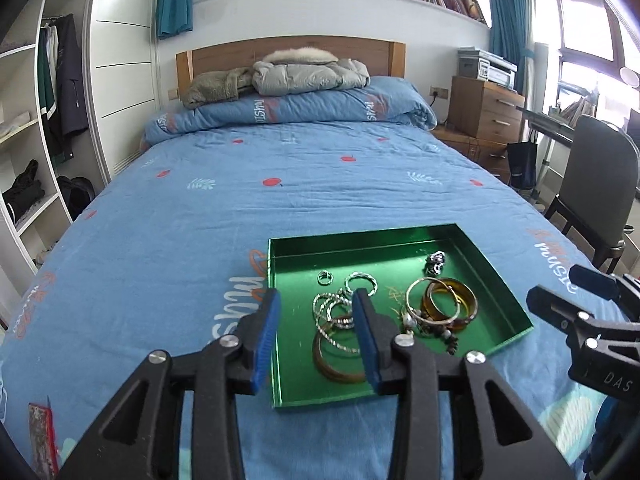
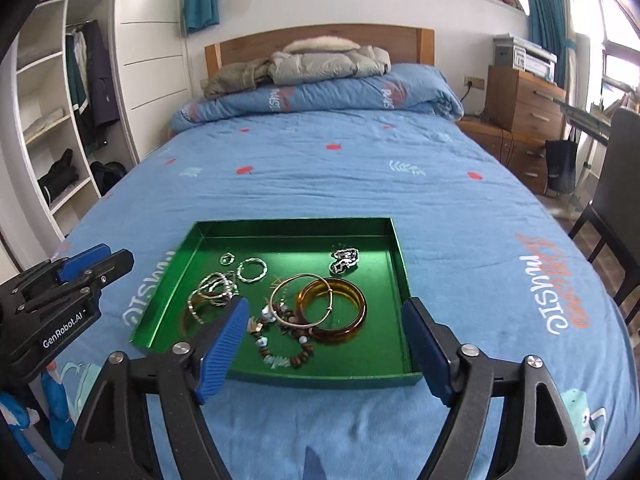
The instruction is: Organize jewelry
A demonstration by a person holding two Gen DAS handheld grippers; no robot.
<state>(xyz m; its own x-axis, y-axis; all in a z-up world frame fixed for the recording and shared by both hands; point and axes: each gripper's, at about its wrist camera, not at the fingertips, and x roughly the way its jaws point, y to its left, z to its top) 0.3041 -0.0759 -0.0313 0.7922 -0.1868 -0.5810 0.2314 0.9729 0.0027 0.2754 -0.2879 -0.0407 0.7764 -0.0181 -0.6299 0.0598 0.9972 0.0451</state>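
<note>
A green metal tray [image 1: 496, 304] [image 2: 394, 248] lies on the blue bed cover near the foot of the bed. It holds jewelry: silver twisted bangles [image 1: 334, 312] [image 2: 210, 292], a small ring [image 1: 325, 277] [image 2: 228, 258], an amber bangle [image 1: 452, 304] [image 2: 336, 312], a thin gold hoop [image 2: 298, 300], a beaded bracelet [image 2: 280, 344] and a silver chain piece [image 1: 436, 262] [image 2: 344, 259]. My left gripper [image 1: 316, 336] is open and empty above the tray's left part. My right gripper [image 2: 324, 352] is open wide and empty over the tray's near edge.
The bed [image 1: 280, 184] runs back to a folded quilt and jackets [image 1: 304, 74] at the wooden headboard. An open wardrobe [image 1: 36, 120] stands left. A drawer unit [image 1: 484, 108], a desk and a chair [image 1: 596, 184] stand right. A red patterned object [image 1: 40, 436] lies at the near left.
</note>
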